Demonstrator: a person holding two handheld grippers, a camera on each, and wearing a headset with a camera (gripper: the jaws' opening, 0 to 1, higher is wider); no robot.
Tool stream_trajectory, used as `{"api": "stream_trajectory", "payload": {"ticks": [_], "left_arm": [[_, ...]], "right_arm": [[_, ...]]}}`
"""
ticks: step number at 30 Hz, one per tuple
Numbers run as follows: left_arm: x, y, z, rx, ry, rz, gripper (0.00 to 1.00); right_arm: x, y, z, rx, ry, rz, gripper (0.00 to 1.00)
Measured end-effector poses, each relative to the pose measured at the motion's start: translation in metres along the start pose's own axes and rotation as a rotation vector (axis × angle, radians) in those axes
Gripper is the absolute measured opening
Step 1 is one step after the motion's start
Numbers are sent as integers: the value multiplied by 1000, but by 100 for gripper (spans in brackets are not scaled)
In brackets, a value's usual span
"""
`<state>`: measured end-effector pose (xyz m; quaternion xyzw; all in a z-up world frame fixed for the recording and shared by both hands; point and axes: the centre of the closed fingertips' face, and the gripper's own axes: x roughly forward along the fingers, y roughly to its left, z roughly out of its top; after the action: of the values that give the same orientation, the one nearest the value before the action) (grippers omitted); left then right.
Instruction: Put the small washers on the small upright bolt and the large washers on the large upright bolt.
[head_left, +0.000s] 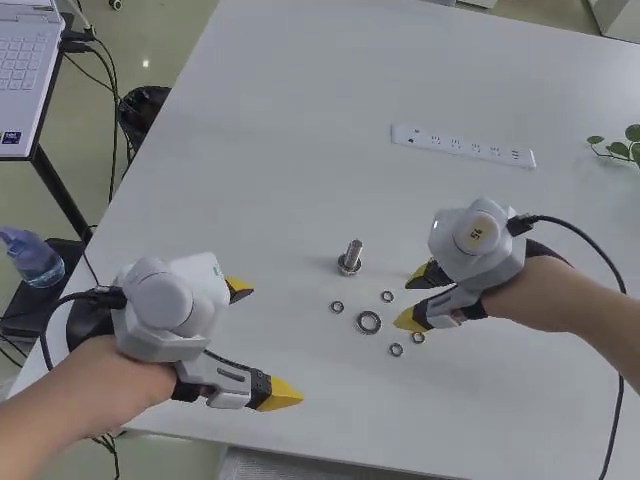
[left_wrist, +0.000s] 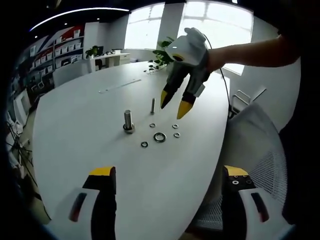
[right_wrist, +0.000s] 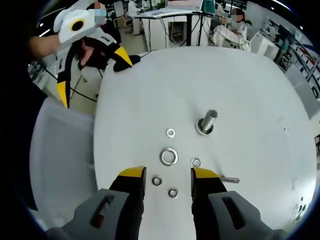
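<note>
The large upright bolt (head_left: 350, 257) (left_wrist: 128, 121) (right_wrist: 207, 121) stands mid-table. In front of it lie one large washer (head_left: 368, 322) (left_wrist: 159, 137) (right_wrist: 169, 156) and several small washers (head_left: 337, 307) (left_wrist: 144, 144) (right_wrist: 170, 133). A thin small bolt (left_wrist: 153, 105) (right_wrist: 230, 179) stands behind them, close to my right gripper. My right gripper (head_left: 408, 300) (right_wrist: 167, 180) hovers open just right of the washers, with two small washers between its jaws' line of sight. My left gripper (head_left: 260, 342) (left_wrist: 168, 175) is open and empty near the table's front edge.
A white power strip (head_left: 462, 145) lies farther back on the table. A laptop (head_left: 25, 60) and a spray bottle (head_left: 30, 255) sit off the table's left side. Plant leaves (head_left: 620, 145) reach in at the right. A mesh chair (left_wrist: 260, 150) stands by the table's edge.
</note>
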<state>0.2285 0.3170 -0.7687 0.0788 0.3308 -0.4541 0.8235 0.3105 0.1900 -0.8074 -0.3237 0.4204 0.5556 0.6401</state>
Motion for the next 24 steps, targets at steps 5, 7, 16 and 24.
{"api": "stream_trajectory", "payload": {"ticks": [5, 7, 16, 24], "left_arm": [[1, -4, -1, 5, 6, -8, 86], [2, -5, -1, 4, 5, -10, 86], [6, -6, -2, 14, 18, -22, 85], [8, -8, -1, 13, 25, -23, 85]], "right_arm": [[18, -1, -1, -14, -3, 5, 36], [23, -3, -1, -27, -2, -2, 36], [56, -7, -2, -75, 37, 7, 36], [68, -4, -13, -91, 79, 17, 35]]}}
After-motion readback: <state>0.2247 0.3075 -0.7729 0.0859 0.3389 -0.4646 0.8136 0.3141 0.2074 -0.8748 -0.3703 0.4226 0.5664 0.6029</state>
